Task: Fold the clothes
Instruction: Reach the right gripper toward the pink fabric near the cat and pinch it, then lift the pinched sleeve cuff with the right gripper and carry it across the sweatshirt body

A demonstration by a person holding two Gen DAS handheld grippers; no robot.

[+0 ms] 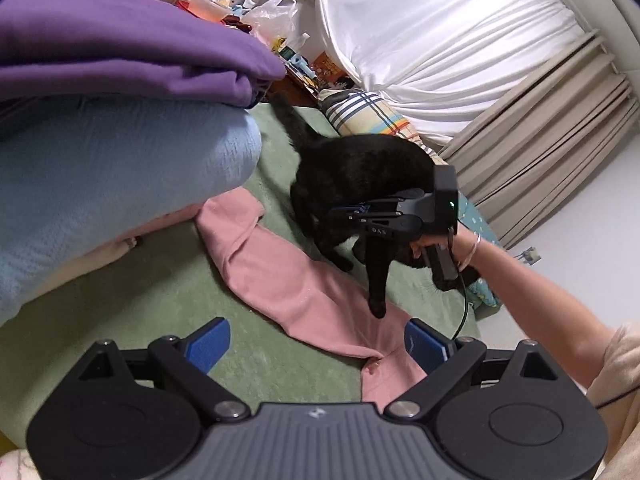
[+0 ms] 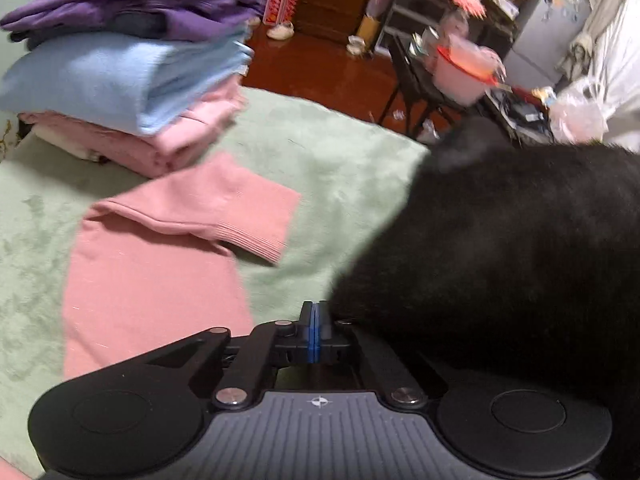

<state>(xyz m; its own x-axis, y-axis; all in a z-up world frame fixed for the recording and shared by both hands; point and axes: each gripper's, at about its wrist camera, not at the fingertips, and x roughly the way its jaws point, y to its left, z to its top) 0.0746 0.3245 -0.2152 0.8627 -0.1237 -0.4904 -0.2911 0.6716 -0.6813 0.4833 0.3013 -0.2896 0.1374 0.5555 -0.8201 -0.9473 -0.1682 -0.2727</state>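
A pink garment [image 1: 288,284] [image 2: 160,264] lies spread on the green blanket [image 1: 168,288] [image 2: 340,152], one ribbed sleeve [image 2: 256,220] folded across it. My left gripper [image 1: 316,342] hangs low over its near part, blue pads wide apart with nothing between them. My right gripper [image 2: 316,320] [image 1: 350,210] is shut with its blue pads together and nothing held; it sits against the flank of a black cat [image 1: 360,176] [image 2: 500,260]. The cat stands on the blanket with a front paw on the pink garment. A hand [image 1: 436,246] holds the right gripper's grip.
A stack of folded clothes, purple [image 1: 120,36] [image 2: 132,4] over light blue [image 1: 112,184] [image 2: 120,76] over pink [image 2: 168,136], stands at the left on the blanket. Beyond are a striped pillow [image 1: 360,112], white drapes [image 1: 440,32], a cluttered black table [image 2: 440,76] and red-brown floor [image 2: 320,64].
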